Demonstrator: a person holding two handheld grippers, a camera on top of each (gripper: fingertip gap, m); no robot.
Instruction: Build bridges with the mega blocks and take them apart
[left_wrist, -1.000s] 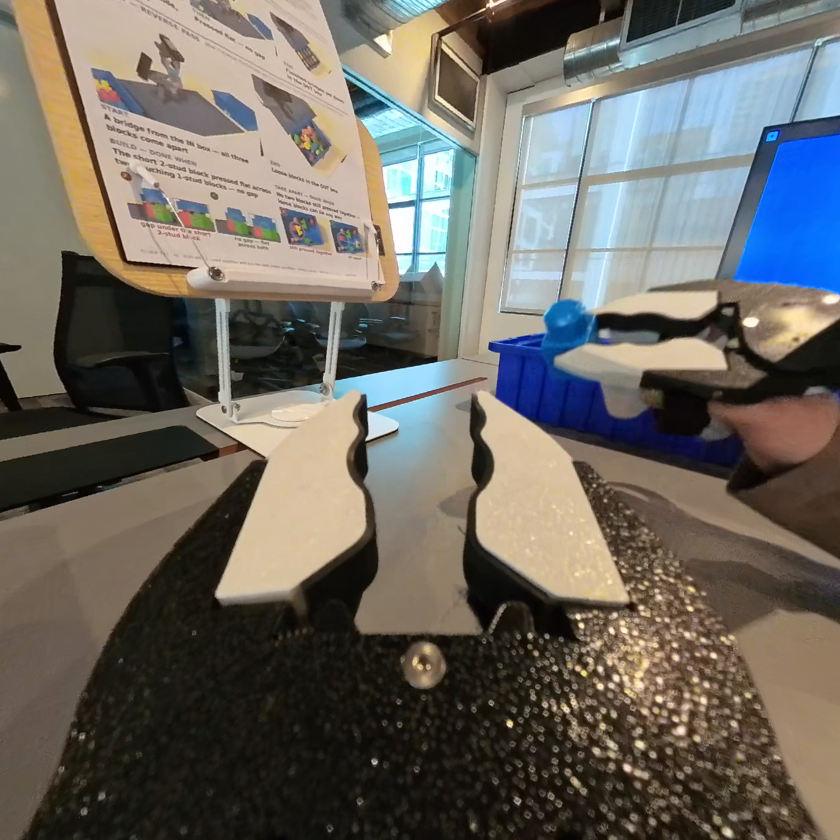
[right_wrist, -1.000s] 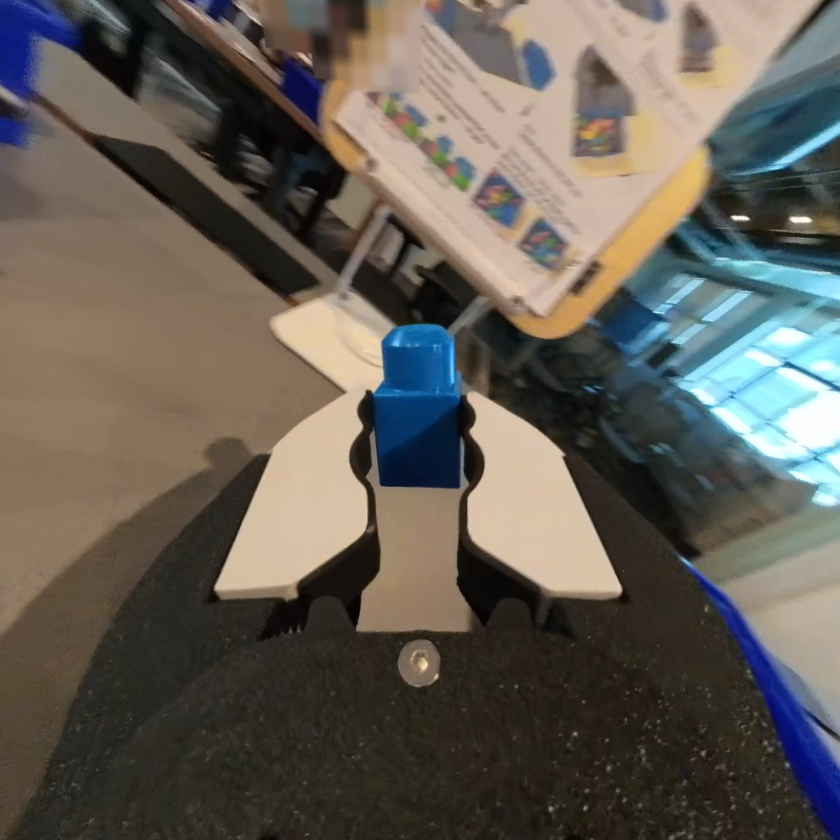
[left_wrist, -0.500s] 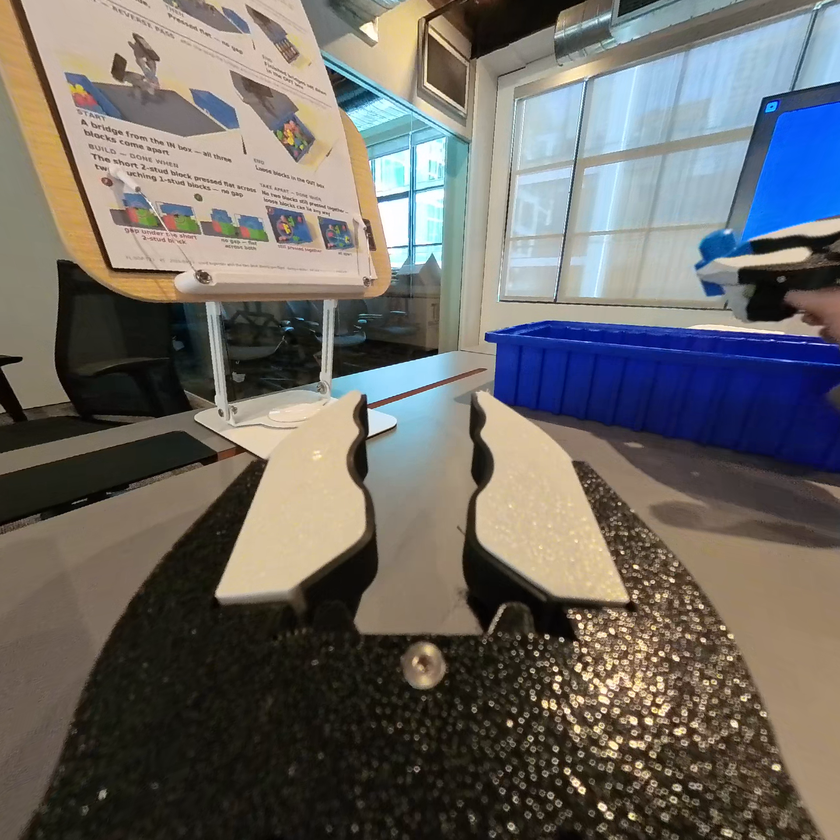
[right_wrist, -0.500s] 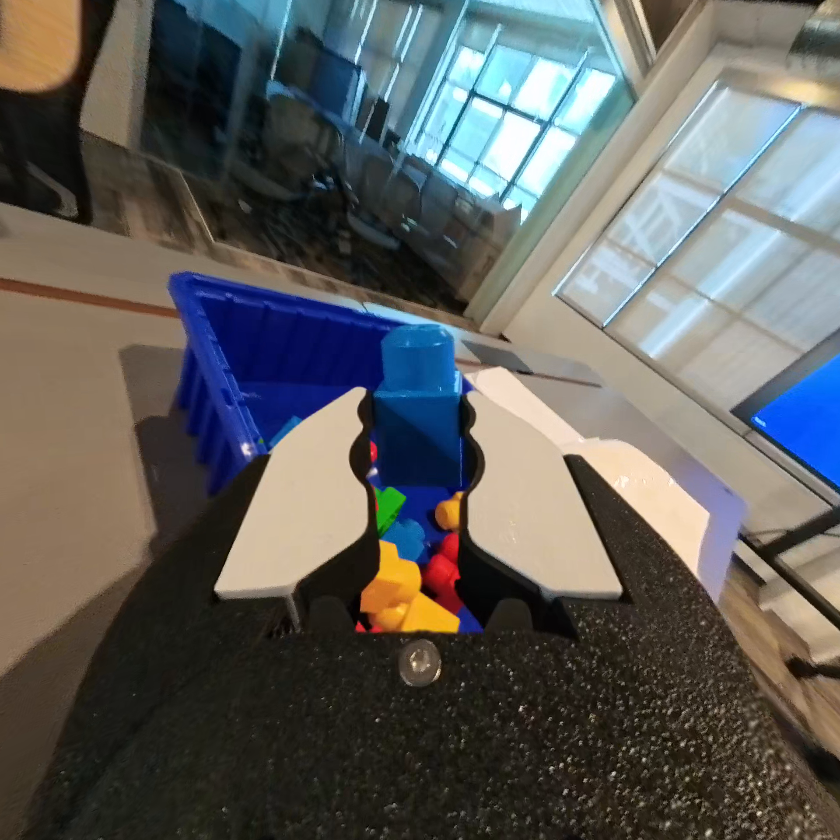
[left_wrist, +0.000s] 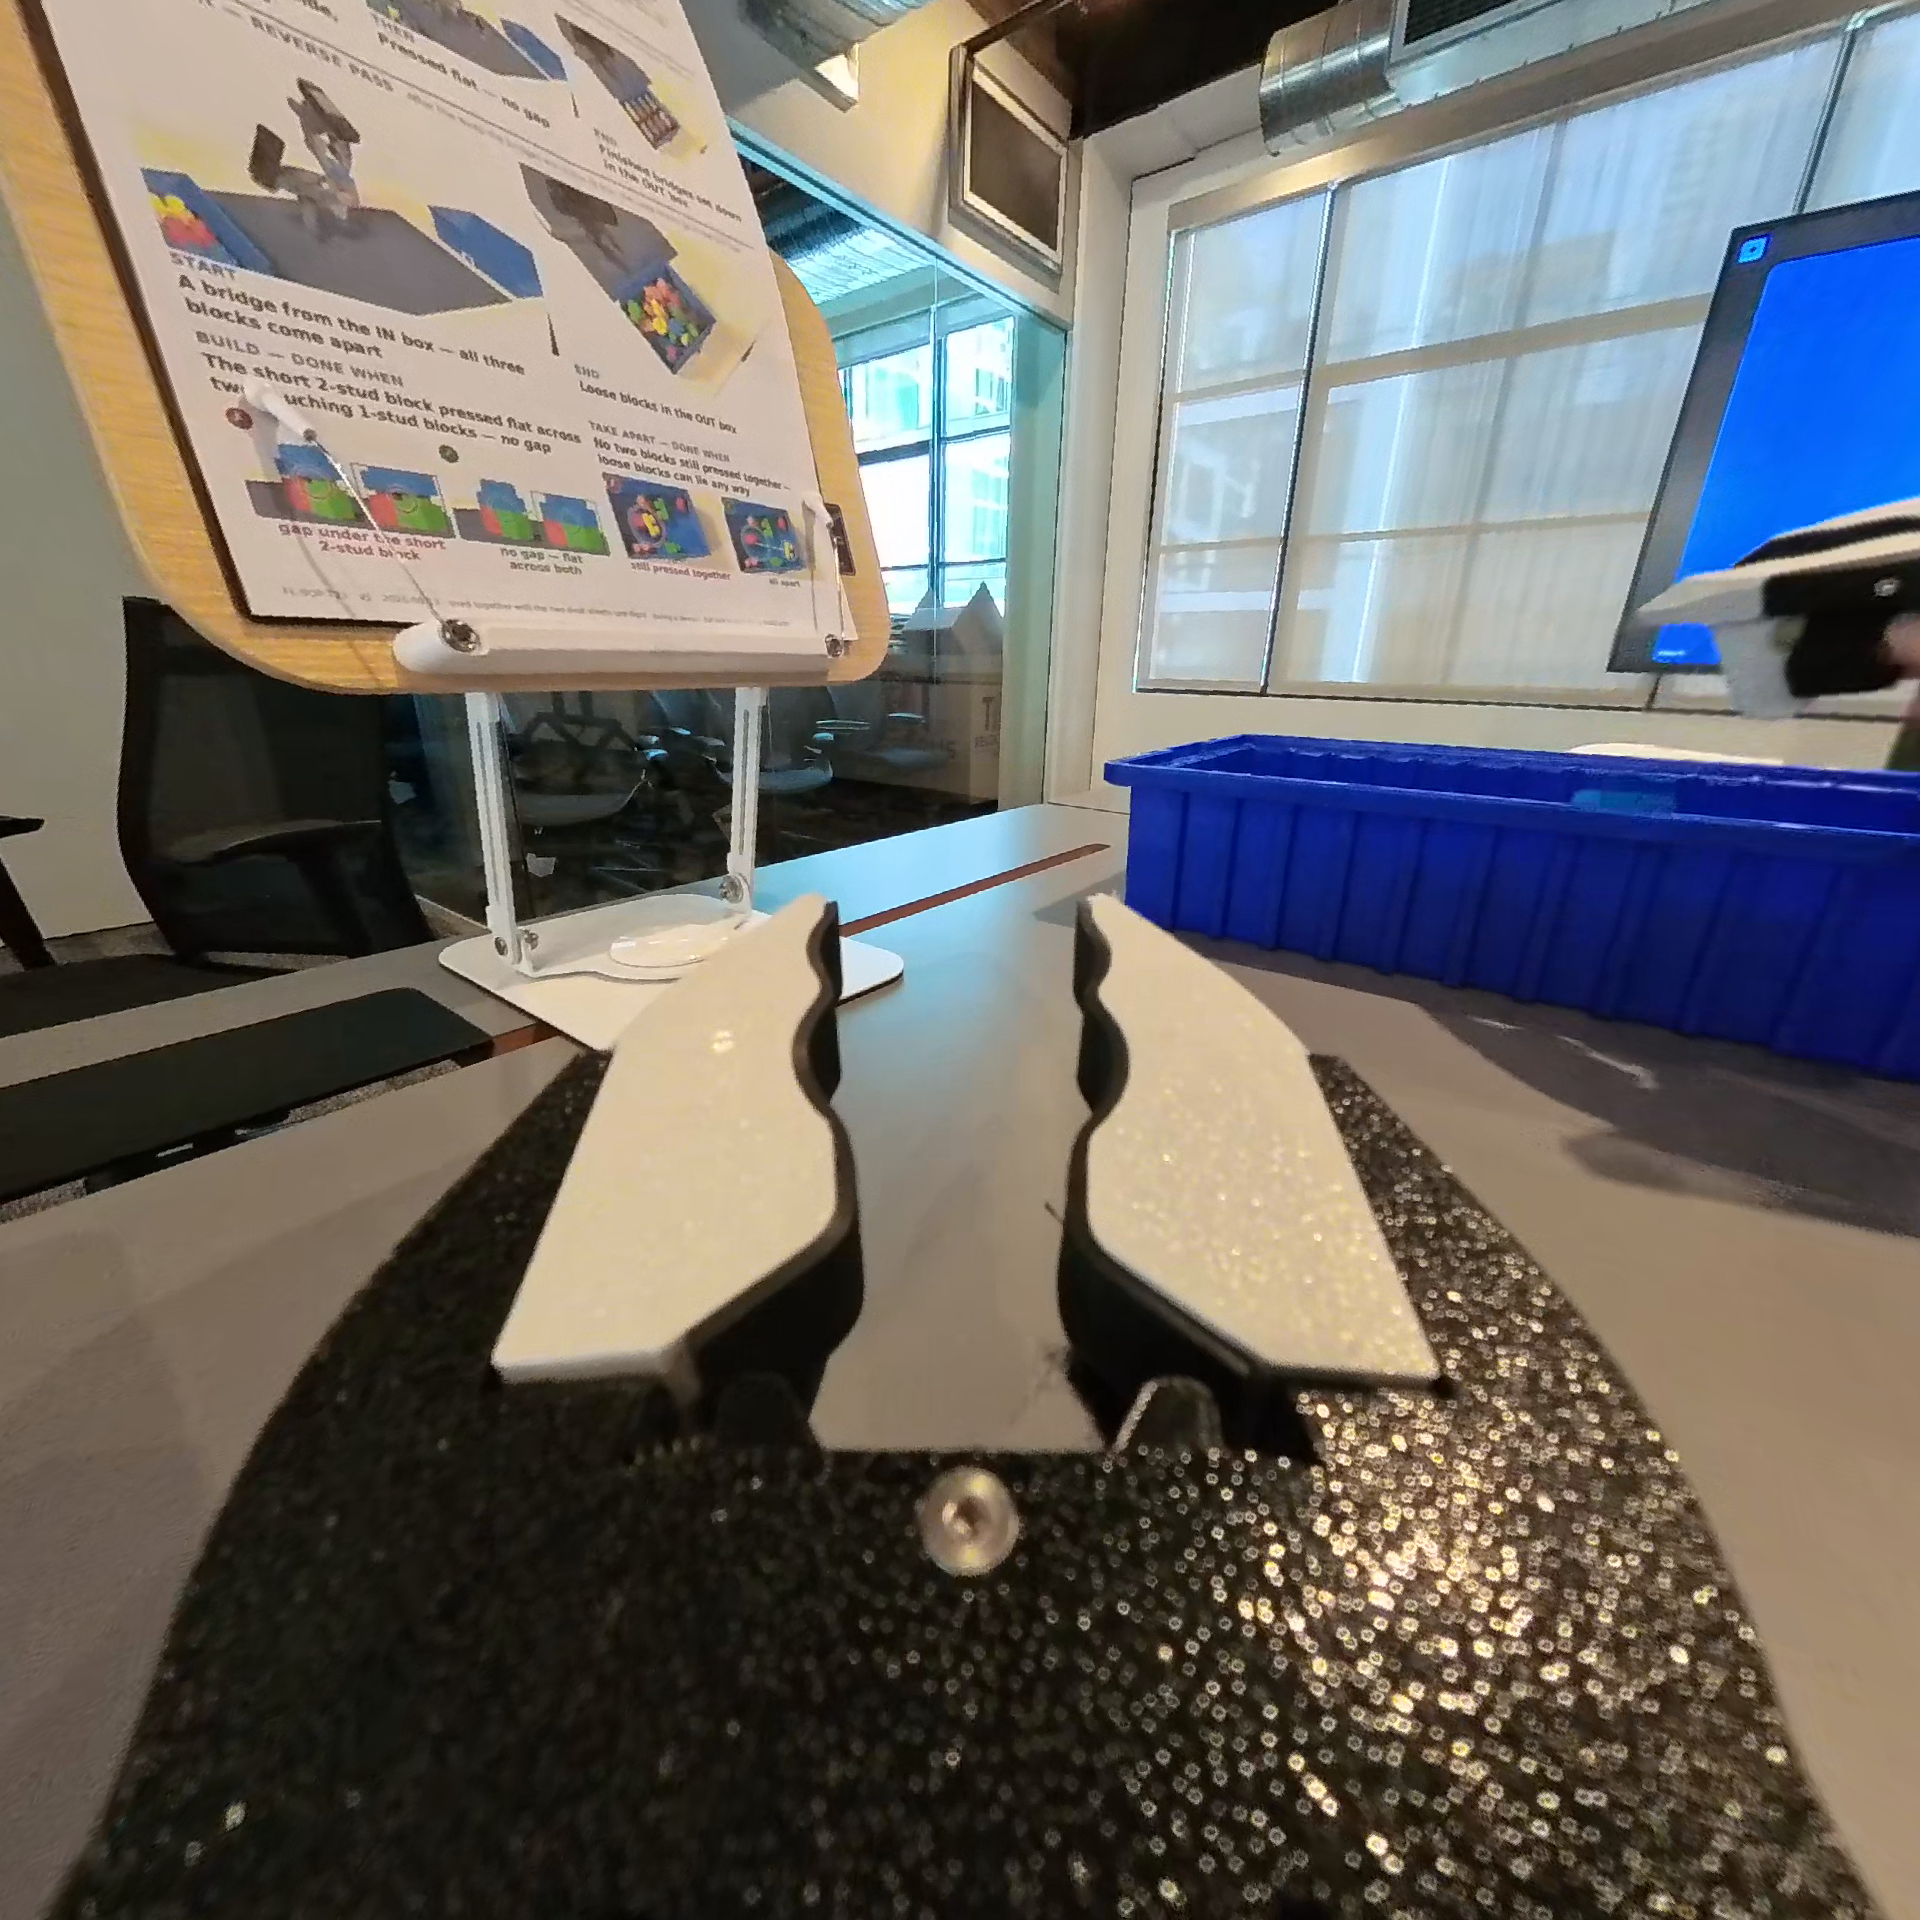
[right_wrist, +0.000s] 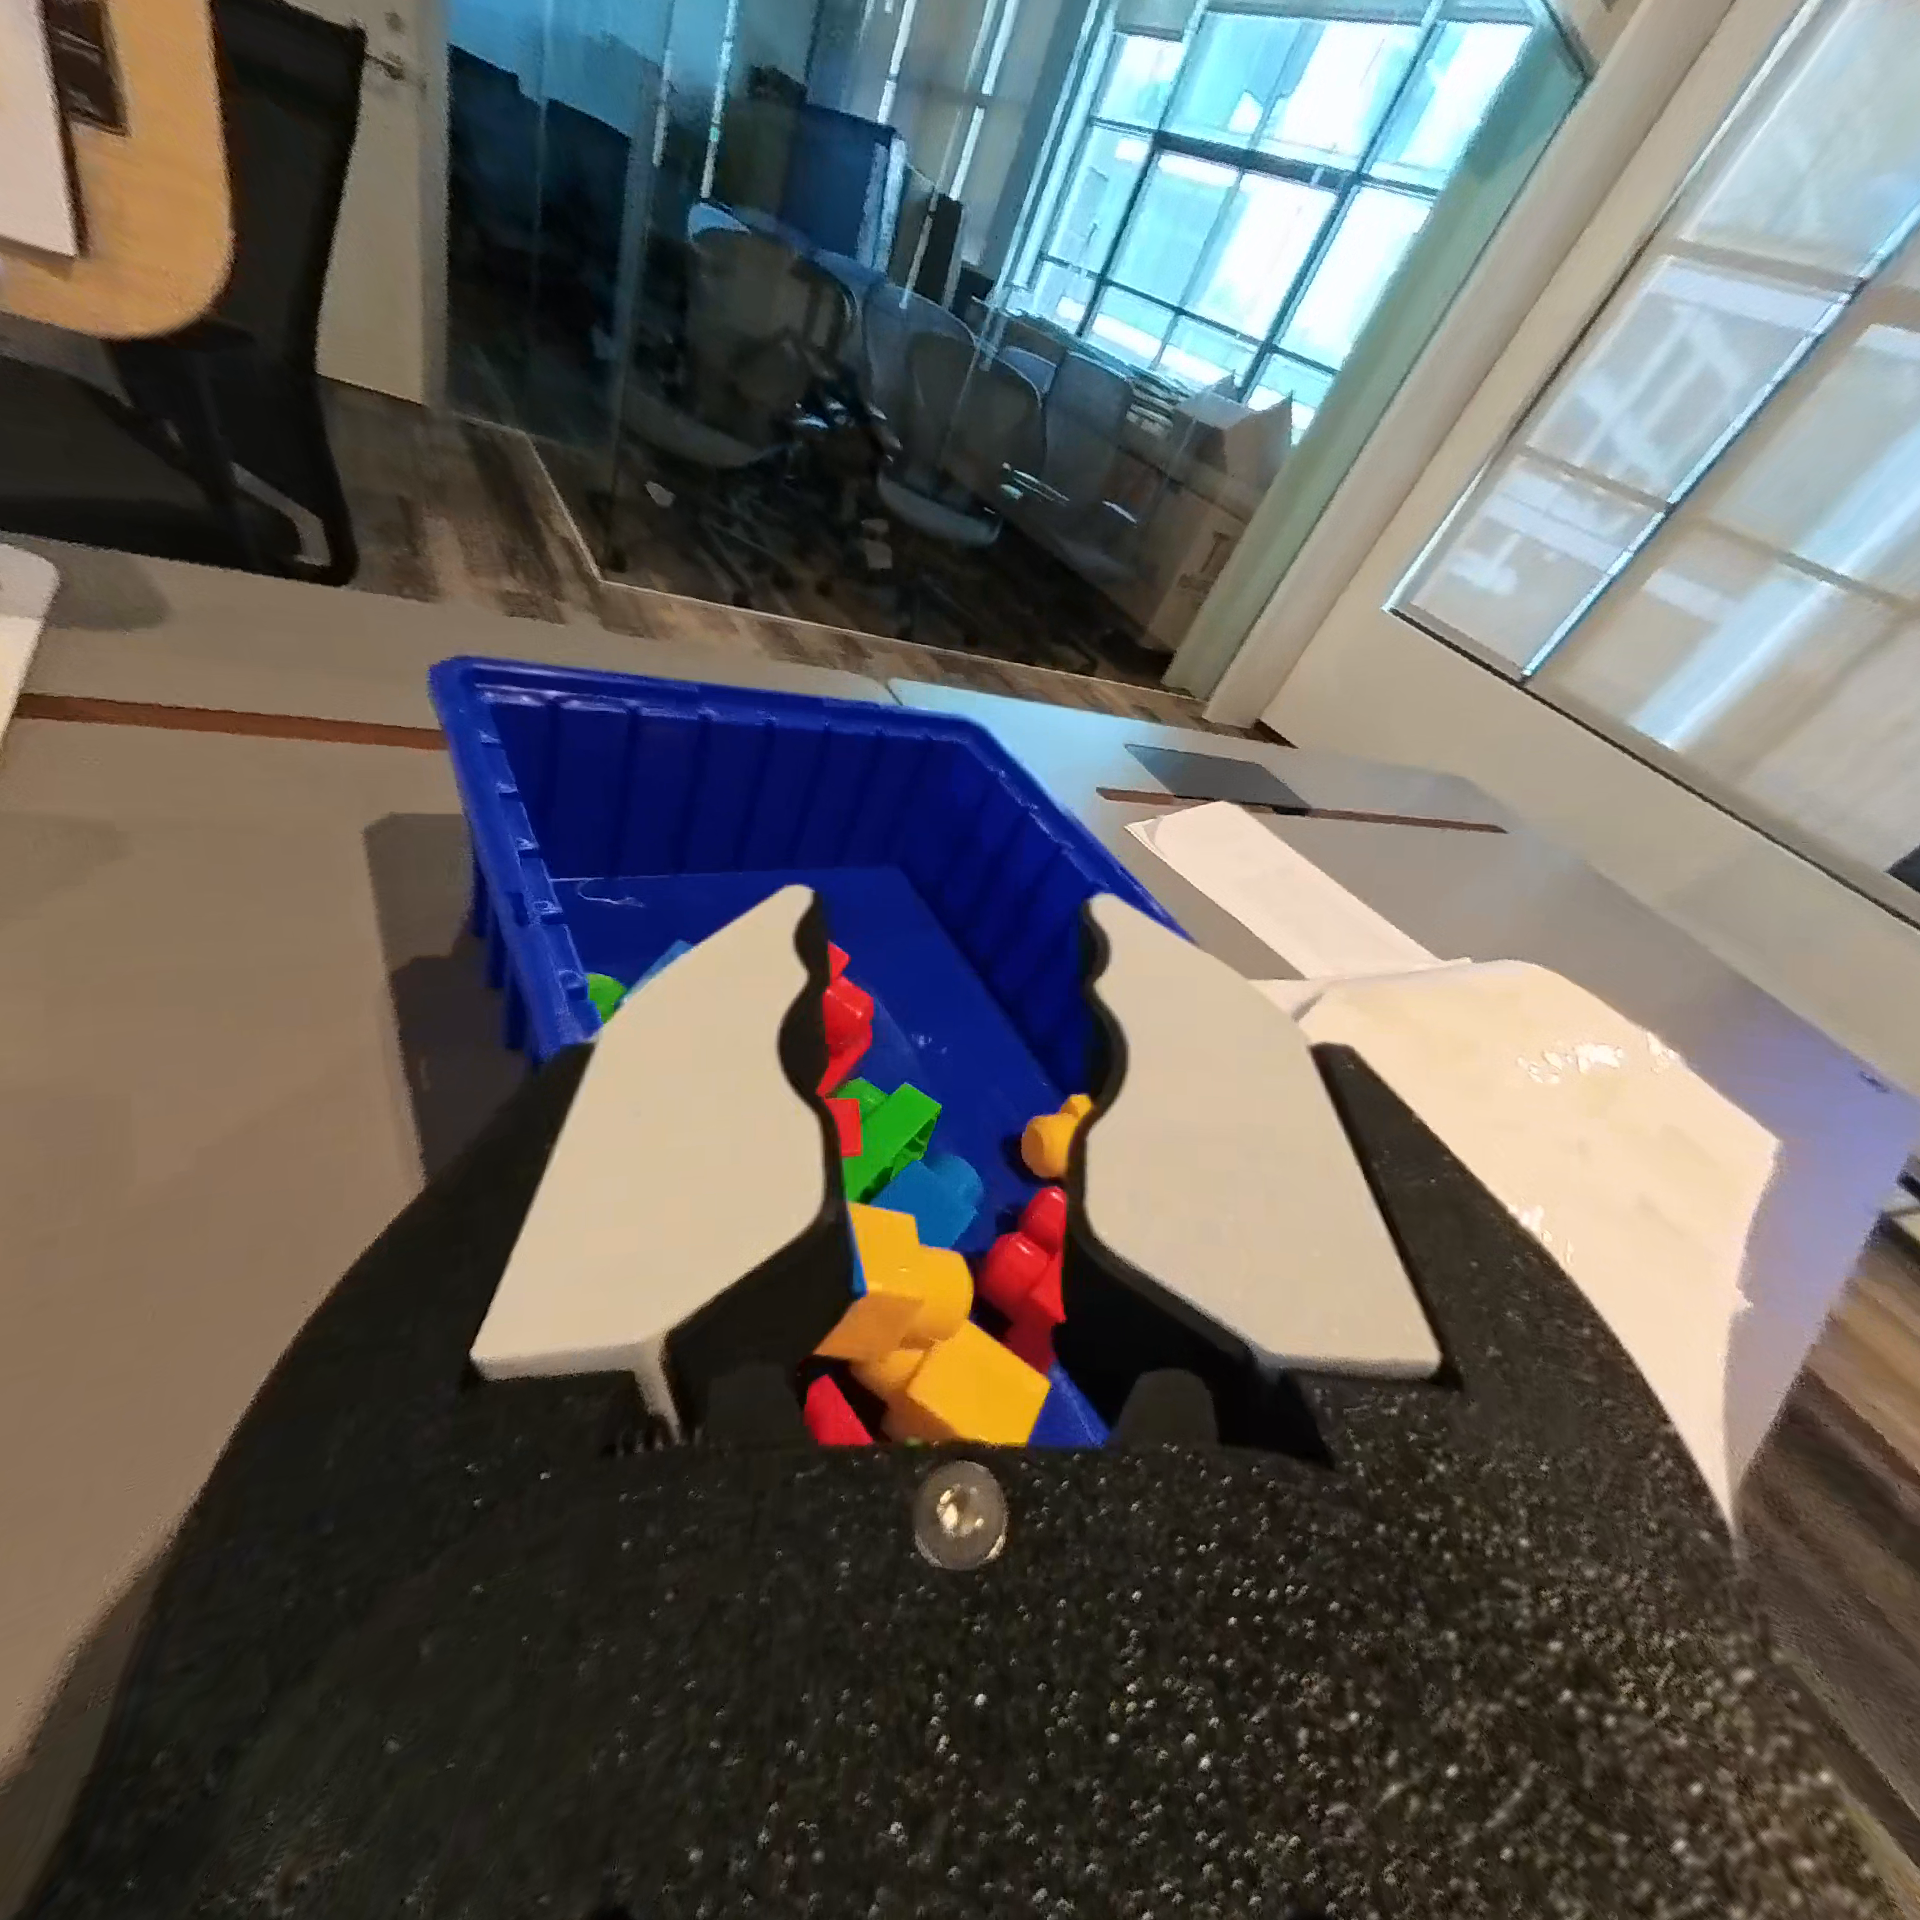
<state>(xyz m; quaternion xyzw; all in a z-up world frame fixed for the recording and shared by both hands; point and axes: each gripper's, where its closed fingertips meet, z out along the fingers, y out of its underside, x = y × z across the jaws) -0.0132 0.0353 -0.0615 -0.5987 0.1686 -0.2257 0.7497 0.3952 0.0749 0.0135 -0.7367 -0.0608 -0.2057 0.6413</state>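
My right gripper (right_wrist: 951, 914) is open and empty, held above the blue bin (right_wrist: 727, 790). The bin holds several loose mega blocks: red (right_wrist: 847, 1013), green (right_wrist: 883, 1132), blue (right_wrist: 930, 1195) and yellow (right_wrist: 966, 1387). My left gripper (left_wrist: 951, 914) is open and empty, low over the grey table (left_wrist: 156, 1247). In the left wrist view the blue bin (left_wrist: 1507, 883) stands to the right, and the right gripper (left_wrist: 1787, 613) hangs above its far end with a hand behind it.
An instruction board on a white stand (left_wrist: 499, 416) stands at the back left. A black mat (left_wrist: 208, 1070) lies left of it. A blue screen (left_wrist: 1829, 416) is at the far right. White paper (right_wrist: 1507, 1091) lies right of the bin. One gripper's finger ends stand about 40 cm off the other's.
My right gripper swung from the board to over the bin, then opened. The blue block it held has left its jaws. My left gripper has barely moved.
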